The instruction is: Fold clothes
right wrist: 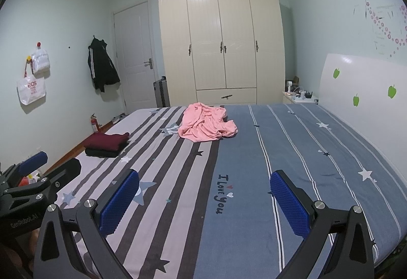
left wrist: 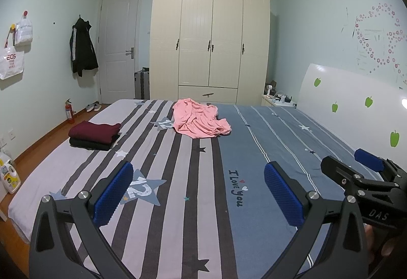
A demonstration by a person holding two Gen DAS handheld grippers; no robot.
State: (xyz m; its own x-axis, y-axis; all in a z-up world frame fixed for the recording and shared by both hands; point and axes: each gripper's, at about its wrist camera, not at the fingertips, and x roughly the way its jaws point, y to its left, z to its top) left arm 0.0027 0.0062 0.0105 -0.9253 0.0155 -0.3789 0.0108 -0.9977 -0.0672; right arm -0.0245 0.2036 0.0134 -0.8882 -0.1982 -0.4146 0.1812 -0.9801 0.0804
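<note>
A crumpled pink garment (left wrist: 199, 120) lies on the far middle of the bed (left wrist: 254, 202); it also shows in the right wrist view (right wrist: 207, 126). A folded maroon garment (left wrist: 95, 130) sits on a folded black one (left wrist: 92, 143) at the bed's left side, also seen in the right wrist view (right wrist: 106, 140). My left gripper (left wrist: 198, 193) is open and empty above the near bed. My right gripper (right wrist: 203, 200) is open and empty beside it, and shows at the right edge of the left wrist view (left wrist: 353, 164).
A cream wardrobe (left wrist: 209, 42) stands beyond the bed's far side, with a suitcase (left wrist: 142, 84) beside it. The white headboard (left wrist: 356, 111) runs along the right. A fire extinguisher (left wrist: 70, 111), shoes and a detergent bottle (left wrist: 9, 176) stand on the wooden floor at left.
</note>
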